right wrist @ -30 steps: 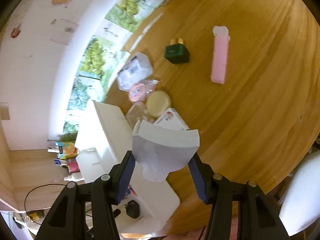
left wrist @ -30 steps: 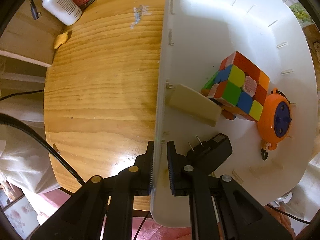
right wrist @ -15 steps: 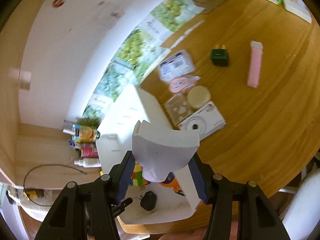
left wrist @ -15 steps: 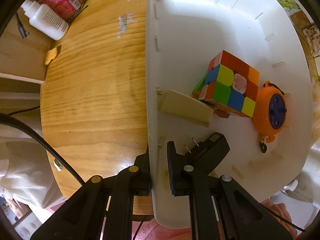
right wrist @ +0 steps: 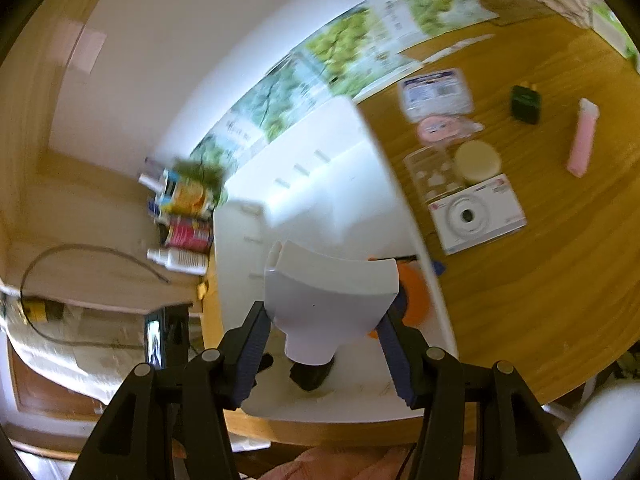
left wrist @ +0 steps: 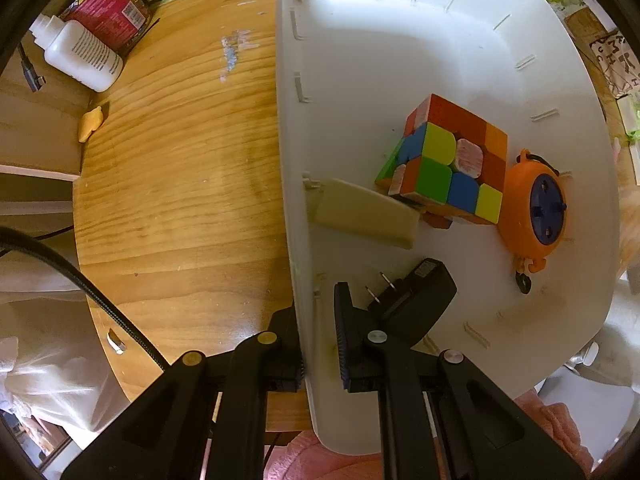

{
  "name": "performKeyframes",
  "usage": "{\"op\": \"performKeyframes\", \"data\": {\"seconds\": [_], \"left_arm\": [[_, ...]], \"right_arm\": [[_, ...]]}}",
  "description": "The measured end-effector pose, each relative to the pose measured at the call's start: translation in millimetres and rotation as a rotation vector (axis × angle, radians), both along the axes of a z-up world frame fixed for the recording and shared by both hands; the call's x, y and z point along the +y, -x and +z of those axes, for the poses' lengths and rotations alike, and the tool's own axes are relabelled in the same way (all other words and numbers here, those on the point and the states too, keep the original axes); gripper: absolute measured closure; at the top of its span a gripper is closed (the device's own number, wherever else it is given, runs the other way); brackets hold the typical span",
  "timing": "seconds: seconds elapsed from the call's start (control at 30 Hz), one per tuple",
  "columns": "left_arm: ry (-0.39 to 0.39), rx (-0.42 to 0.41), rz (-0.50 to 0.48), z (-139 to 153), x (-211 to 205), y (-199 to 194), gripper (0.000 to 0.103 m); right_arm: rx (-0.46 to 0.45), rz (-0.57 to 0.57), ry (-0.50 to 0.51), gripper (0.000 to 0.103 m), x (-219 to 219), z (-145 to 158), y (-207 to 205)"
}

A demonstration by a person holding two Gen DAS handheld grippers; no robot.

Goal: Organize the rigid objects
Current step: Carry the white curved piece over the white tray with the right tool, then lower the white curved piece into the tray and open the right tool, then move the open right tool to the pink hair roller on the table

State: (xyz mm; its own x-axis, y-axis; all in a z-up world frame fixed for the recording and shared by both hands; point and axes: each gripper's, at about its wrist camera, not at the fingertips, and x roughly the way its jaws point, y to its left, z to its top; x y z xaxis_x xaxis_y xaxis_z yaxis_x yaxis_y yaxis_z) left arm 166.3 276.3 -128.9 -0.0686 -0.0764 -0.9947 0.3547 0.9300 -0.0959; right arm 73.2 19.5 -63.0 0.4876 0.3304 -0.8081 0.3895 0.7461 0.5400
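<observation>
**Bin part-filled, white piece in transit**

Wooden round worktop (left wrist: 180,184) carries a white bin (left wrist: 400,40), set near a wall lined with green leaf-print papers.

Task item now: a white curved plastic piece (right wrist: 332,300), clamped between the right gripper (right wrist: 324,344) fingers at roughly half spread, held in the air above the bin's near end. Not yet released.

Already in the bin: colour puzzle cube (left wrist: 448,168), orange round gadget (left wrist: 536,208) just beside it, beige block (left wrist: 364,216) against the side wall, black plug adapter (left wrist: 416,296) at the near end.

Left gripper (left wrist: 320,348) has its fingers drawn narrow, pinching the bin's side wall from above; judged to be steadying it.

Left to sort, on the worktop well apart from the bin: boxed camera (right wrist: 478,216), cream round tin (right wrist: 478,162), pink tape roll (right wrist: 434,128), clear packet (right wrist: 436,90), dark green jar (right wrist: 526,104), pink stick (right wrist: 582,138). Judged under halfway.

Obstruction: the adapter and orange gadget sit beneath the held piece; open floor lies at the bin's far end. Bottles and cans (right wrist: 180,220) crowd the bin's other side.
</observation>
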Motion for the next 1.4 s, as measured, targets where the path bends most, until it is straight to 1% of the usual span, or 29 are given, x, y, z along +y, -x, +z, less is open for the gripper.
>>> {"op": "performKeyframes", "data": {"seconds": [0.17, 0.3, 0.5, 0.63, 0.87, 1.03, 1.17, 1.4], "left_arm": [[0.0, -0.001, -0.007, -0.8, 2.8, 2.0, 0.09], [0.0, 0.0, -0.004, -1.0, 2.7, 1.3, 0.09], [-0.009, -0.005, -0.001, -1.5, 1.4, 1.1, 0.09], [-0.013, -0.011, 0.009, -1.5, 0.6, 1.2, 0.09], [-0.018, -0.036, 0.05, 1.7, 1.4, 0.1, 0.09], [-0.022, -0.043, 0.082, 5.9, 0.8, -1.3, 0.09], [-0.06, -0.069, 0.101, 8.9, -3.6, -1.3, 0.09], [-0.111, -0.109, 0.129, 13.2, -7.4, 10.1, 0.09]], "right_arm": [[0.01, 0.045, 0.015, 0.048, 16.4, -3.3, -2.9], [0.021, 0.071, 0.008, 0.046, 23.6, -7.5, -4.0], [-0.022, 0.08, 0.007, 0.046, 23.7, -2.9, -2.7], [-0.045, 0.067, 0.015, 0.046, 13.2, -1.0, 1.2], [-0.09, 0.047, 0.103, 0.043, -20.7, 0.9, 8.6], [-0.104, 0.059, 0.214, 0.039, -51.4, 0.6, 14.9], [-0.099, 0.071, 0.288, 0.038, -79.8, -2.0, 19.8], [-0.038, 0.036, 0.298, 0.038, -140.5, -15.7, 23.3]]}}
